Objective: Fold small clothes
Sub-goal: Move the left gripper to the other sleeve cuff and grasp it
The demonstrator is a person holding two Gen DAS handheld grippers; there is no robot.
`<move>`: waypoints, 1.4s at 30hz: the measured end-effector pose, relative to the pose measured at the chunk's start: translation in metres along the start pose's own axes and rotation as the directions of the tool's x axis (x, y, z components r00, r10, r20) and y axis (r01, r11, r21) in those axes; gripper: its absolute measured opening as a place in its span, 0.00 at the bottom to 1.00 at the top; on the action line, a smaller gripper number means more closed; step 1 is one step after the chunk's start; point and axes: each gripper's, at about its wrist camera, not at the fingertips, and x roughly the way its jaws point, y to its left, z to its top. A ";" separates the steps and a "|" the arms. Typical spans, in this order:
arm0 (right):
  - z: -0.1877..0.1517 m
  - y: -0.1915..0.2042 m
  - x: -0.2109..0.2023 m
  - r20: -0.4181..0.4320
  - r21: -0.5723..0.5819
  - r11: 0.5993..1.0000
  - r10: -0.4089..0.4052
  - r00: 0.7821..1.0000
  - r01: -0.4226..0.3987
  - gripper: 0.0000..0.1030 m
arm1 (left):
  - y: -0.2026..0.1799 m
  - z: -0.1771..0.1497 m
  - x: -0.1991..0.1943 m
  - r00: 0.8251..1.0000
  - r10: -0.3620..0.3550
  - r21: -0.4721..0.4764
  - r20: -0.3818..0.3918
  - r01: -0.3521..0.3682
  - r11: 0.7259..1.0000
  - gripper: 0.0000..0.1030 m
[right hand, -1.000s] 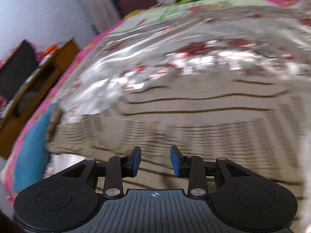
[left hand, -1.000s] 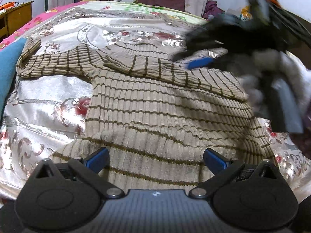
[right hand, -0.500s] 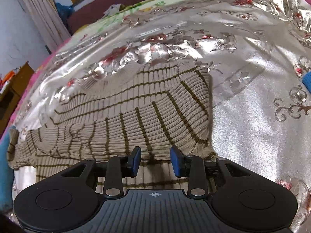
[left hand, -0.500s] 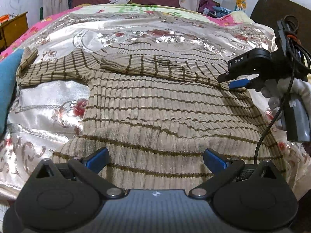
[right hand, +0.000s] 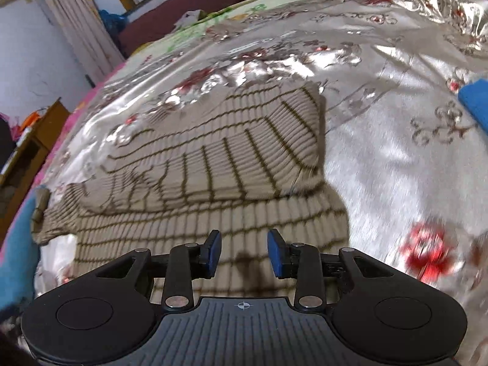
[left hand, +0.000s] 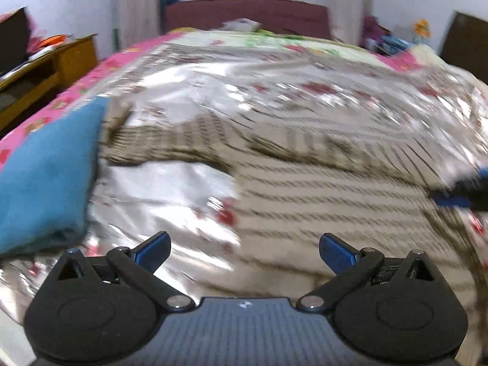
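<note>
A beige ribbed sweater with thin brown stripes (right hand: 228, 158) lies flat on the shiny silver floral bedcover (right hand: 381, 158). One sleeve is folded across its body; the other sleeve (left hand: 158, 140) stretches out to the left. My left gripper (left hand: 244, 244) hovers wide open over the sweater's lower left edge, with nothing between its blue pads. The left wrist view is blurred. My right gripper (right hand: 244, 248) stands partly open above the sweater's near right part, its pads empty. It also shows as a dark blur, the right gripper (left hand: 457, 198), at that view's right edge.
A blue cushion (left hand: 45, 177) lies at the bed's left side, close to the sleeve end. Another blue item (right hand: 475, 106) sits at the right. A wooden desk (left hand: 45, 70) stands left of the bed, and a dark red headboard (left hand: 244, 15) at the far end.
The right gripper drew back from the folded sleeve to the sweater's right side. The left gripper's view swung left and upward, bringing the blue cushion in. Both jaw gaps look unchanged.
</note>
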 end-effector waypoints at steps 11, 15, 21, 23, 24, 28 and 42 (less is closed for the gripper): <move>-0.035 0.021 0.005 0.040 -0.029 0.996 0.090 0.995 -0.089 0.34 | 0.076 0.077 0.057 0.963 0.252 -0.053 0.099 -0.248 0.967 0.94; -0.043 0.023 0.012 0.049 -0.033 0.994 0.103 0.993 -0.102 0.34 | 0.098 0.104 0.089 0.936 0.333 -0.022 0.112 -0.333 0.943 0.87; -0.050 0.020 0.017 0.077 -0.042 0.993 0.117 0.990 -0.115 0.34 | 0.124 0.117 0.137 0.914 0.403 0.020 0.044 -0.405 0.914 0.59; -0.050 0.017 0.019 0.079 -0.027 0.991 0.129 0.988 -0.128 0.33 | 0.133 0.120 0.152 0.915 0.404 0.010 0.003 -0.404 0.915 0.52; -0.050 0.015 0.019 0.080 -0.020 0.991 0.135 0.988 -0.134 0.34 | 0.136 0.120 0.156 0.917 0.398 0.006 -0.008 -0.398 0.917 0.51; -0.052 0.011 0.021 0.086 -0.003 0.989 0.149 0.985 -0.149 0.34 | 0.134 0.123 0.165 0.919 0.395 0.038 0.000 -0.395 0.918 0.49; -0.053 0.008 0.020 0.093 0.010 0.986 0.162 0.982 -0.164 0.34 | 0.143 0.136 0.180 0.911 0.404 0.011 -0.083 -0.404 0.915 0.15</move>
